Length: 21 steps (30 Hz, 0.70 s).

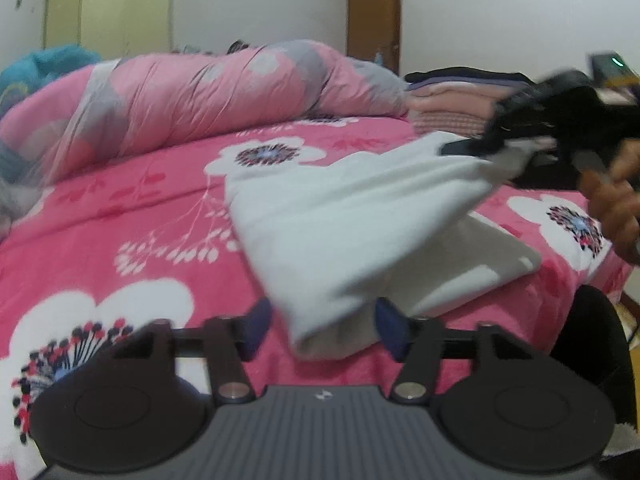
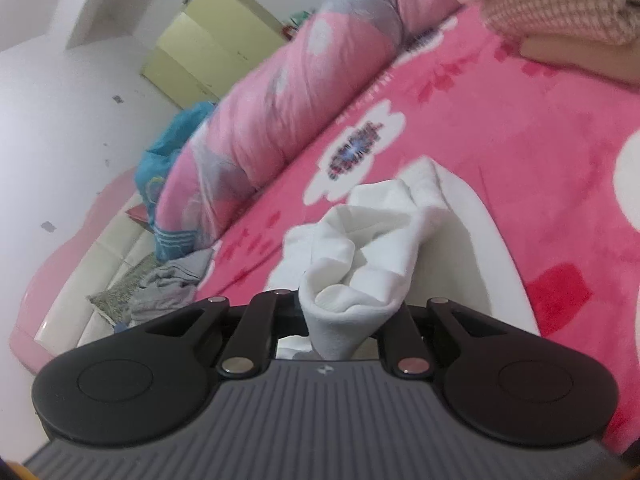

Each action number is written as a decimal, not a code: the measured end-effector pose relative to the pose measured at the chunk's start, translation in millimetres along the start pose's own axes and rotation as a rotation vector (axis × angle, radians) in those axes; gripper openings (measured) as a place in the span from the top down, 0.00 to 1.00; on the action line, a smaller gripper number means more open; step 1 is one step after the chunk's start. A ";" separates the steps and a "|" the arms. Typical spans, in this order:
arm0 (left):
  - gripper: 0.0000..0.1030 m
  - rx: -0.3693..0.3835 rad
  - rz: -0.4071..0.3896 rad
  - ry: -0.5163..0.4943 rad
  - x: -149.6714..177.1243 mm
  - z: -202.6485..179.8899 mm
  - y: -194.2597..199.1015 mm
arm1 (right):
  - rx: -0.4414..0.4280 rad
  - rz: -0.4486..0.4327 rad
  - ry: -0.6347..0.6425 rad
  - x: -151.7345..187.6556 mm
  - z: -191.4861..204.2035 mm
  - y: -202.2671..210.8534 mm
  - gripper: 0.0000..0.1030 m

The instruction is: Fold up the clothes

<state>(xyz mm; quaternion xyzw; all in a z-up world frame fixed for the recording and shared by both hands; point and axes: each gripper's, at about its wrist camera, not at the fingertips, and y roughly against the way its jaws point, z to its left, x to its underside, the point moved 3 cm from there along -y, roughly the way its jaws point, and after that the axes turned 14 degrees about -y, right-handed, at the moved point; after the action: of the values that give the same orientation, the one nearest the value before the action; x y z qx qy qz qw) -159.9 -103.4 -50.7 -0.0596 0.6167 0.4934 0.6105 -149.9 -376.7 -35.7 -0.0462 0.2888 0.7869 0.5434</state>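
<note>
Garment (image 1: 344,216): plain white, soft knit, no print seen. It lay partly on the pink flowered bed (image 1: 132,216), partly lifted. In the left wrist view it stretched as a long sloping sheet from near the left gripper (image 1: 324,330) up and away to the right gripper (image 1: 472,148). A flat lower layer stayed spread on the bed under the raised part, its corner out toward the right edge of the bed.

Long axis in that view: near-left to far-right, rising toward the right gripper. Near end rolled into a loose tube lying on the bed between the left gripper's blue pads (image 1: 256,330).

Left gripper: fingers wide apart, one either side of the garment's near end. Whether a pad touched cloth could not be told; nothing was clamped.

Right gripper: in the left wrist view it was blurred, black, held by a hand (image 1: 612,200), with the garment's far end drawn to a point at its tip. In the right wrist view, bunched white cloth (image 2: 352,276) sat gathered between its linkages, folds fanning out ahead onto the bed; it was closed on that bunch.

Around: rolled pink and grey quilt (image 1: 224,88) along the far side of the bed, folded stack (image 1: 452,104) beside it, yellow cabinet (image 1: 108,12) against the wall.
</note>
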 end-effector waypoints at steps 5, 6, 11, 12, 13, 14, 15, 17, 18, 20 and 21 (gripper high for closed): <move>0.36 -0.097 0.013 0.024 -12.8 -8.6 -11.2 | -0.055 0.014 0.031 -6.8 23.7 -5.5 0.90; 0.36 -0.120 0.007 0.042 -17.0 -8.6 -13.9 | -0.060 0.015 0.034 -8.0 25.8 -5.6 0.90; 0.39 -0.217 -0.012 -0.027 -18.0 -10.6 -26.5 | -0.083 0.018 0.051 -14.4 36.4 -6.2 0.90; 0.40 -0.230 -0.008 -0.029 -15.2 -8.4 -27.3 | -0.088 0.019 0.054 -15.7 38.5 -6.3 0.90; 0.42 -0.224 -0.002 -0.002 -10.9 -2.5 -24.7 | -0.093 0.019 0.057 -17.0 40.6 -6.4 0.90; 0.43 -0.221 0.001 0.017 -8.4 2.4 -21.8 | -0.097 0.020 0.061 -18.2 42.7 -6.5 0.90; 0.43 -0.220 0.004 0.030 -6.1 6.1 -18.9 | -0.098 0.024 0.061 -18.4 42.2 -6.4 0.90; 0.46 -0.227 0.009 0.040 -2.8 8.8 -13.2 | -0.100 0.029 0.056 -17.7 38.3 -5.3 0.90; 0.46 -0.227 0.013 0.049 -0.8 10.3 -11.7 | -0.099 0.026 0.054 -17.3 36.1 -4.0 0.90; 0.46 -0.210 0.030 0.080 3.9 13.7 -14.2 | -0.099 0.016 0.052 -15.8 27.1 1.9 0.90; 0.46 -0.202 0.038 0.091 6.1 14.7 -15.6 | -0.087 0.015 0.038 -13.7 18.3 3.3 0.90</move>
<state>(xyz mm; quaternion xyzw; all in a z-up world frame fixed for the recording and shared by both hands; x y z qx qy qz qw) -140.7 -98.1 -60.7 -0.1316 0.5919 0.5613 0.5633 -142.9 -379.6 -13.9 -0.0828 0.2651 0.8016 0.5295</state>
